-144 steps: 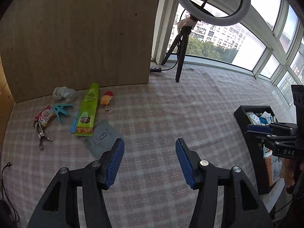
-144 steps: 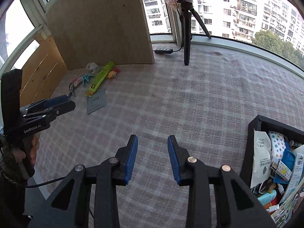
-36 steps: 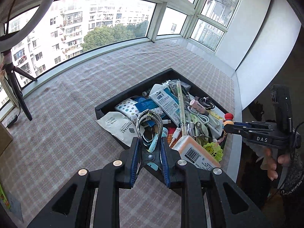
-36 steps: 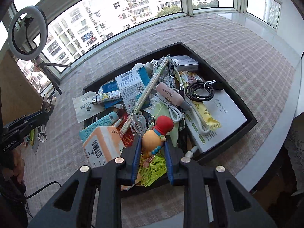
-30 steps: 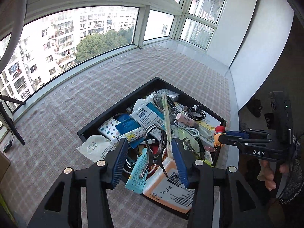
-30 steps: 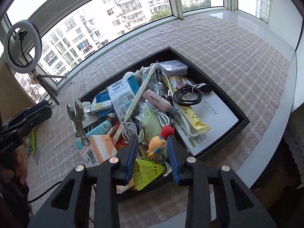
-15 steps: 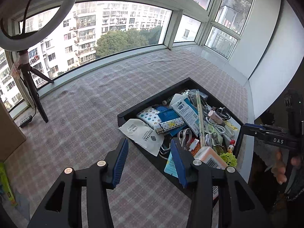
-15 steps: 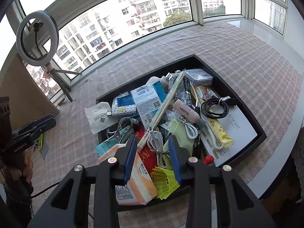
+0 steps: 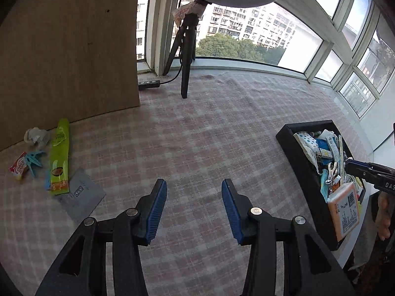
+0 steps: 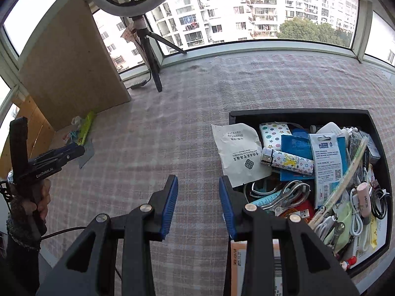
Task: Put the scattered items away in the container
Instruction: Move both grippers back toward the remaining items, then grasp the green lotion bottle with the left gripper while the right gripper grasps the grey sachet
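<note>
Only the left claw point(image 9: 192, 207) sees the coffee sachet point(image 9: 18, 169).

Two wrist fisheye views over one checked tablecloth point(image 9: 197, 143)

The left wrist camera looks from above, along its fingers, toward the wooden board point(image 9: 66, 49) and ring light tripod point(image 9: 185, 56), with the black container point(image 9: 306, 167) at the right edge. The right wrist camera stands near the container point(image 10: 308, 114), facing the same board point(image 10: 71, 66) and tripod point(image 10: 151, 61). Both share cloth, board, tripod and container.

"Shower Cap" on white sachet point(image 10: 240, 149), "GenRobot.AI" on left tongs point(image 10: 71, 153), "DAS" on right tongs point(image 9: 355, 166)
</note>
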Tool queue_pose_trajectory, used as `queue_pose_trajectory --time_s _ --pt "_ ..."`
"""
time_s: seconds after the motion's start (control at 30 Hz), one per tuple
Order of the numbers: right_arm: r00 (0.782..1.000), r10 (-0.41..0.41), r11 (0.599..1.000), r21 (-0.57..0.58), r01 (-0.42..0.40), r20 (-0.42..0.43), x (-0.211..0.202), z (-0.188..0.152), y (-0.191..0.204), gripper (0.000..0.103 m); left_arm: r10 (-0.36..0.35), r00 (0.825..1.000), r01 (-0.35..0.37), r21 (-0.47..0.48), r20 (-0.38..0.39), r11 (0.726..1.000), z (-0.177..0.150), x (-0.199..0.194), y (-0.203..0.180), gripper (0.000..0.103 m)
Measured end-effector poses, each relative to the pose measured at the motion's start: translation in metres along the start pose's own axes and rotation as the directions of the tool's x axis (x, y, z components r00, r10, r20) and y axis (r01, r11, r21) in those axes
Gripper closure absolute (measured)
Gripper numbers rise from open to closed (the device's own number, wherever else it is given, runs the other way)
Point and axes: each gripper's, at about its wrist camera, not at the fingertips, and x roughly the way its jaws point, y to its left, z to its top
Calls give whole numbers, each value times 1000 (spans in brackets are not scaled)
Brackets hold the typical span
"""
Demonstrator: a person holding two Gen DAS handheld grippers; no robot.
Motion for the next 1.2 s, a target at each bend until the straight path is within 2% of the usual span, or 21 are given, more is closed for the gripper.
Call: queue_pose_trajectory --time_s 0.17,0.33,0.37,0.4,0.43,0.53,0.6,0.77,0.9,1.03,1.2 --pt "991 117 978 -165 -127 -70 50 22 86 69 126 992 -127 -68 -22 990 8 0 81 60" --pt "965 204 913 -324 -248 -162 106 32 187 62 193 977 -199 -58 -86 978 31 15 141 59" --pt "961 209 898 -353 -262 -183 117 31 207 59 202 975 -208 -56 -96 977 35 19 151 58" --pt "956 211 884 -378 -275 -202 129 31 225 50 204 973 -210 -56 -106 976 40 23 159 58" --pt "954 212 873 -397 -283 -213 140 32 242 46 198 973 -206 -62 -117 977 43 28 167 58" --pt "950 203 836 -463 -295 -238 172 33 284 44 188 971 -198 -58 -148 978 50 45 182 58" --pt "952 175 812 -511 -283 -250 189 31 305 42 157 972 -170 -60 -172 984 52 58 187 58" --pt "956 104 779 -575 -250 -275 224 28 325 41 128 973 -146 -83 -193 986 53 83 197 58" --pt "954 81 778 -580 -241 -288 238 30 326 40 112 974 -129 -75 -199 989 58 99 200 56" --pt "958 54 770 -599 -219 -281 248 32 331 40 111 973 -127 -69 -201 990 65 110 201 60" --pt "953 66 769 -594 -238 -297 256 36 331 33 98 980 -110 -56 -176 992 64 109 200 63"
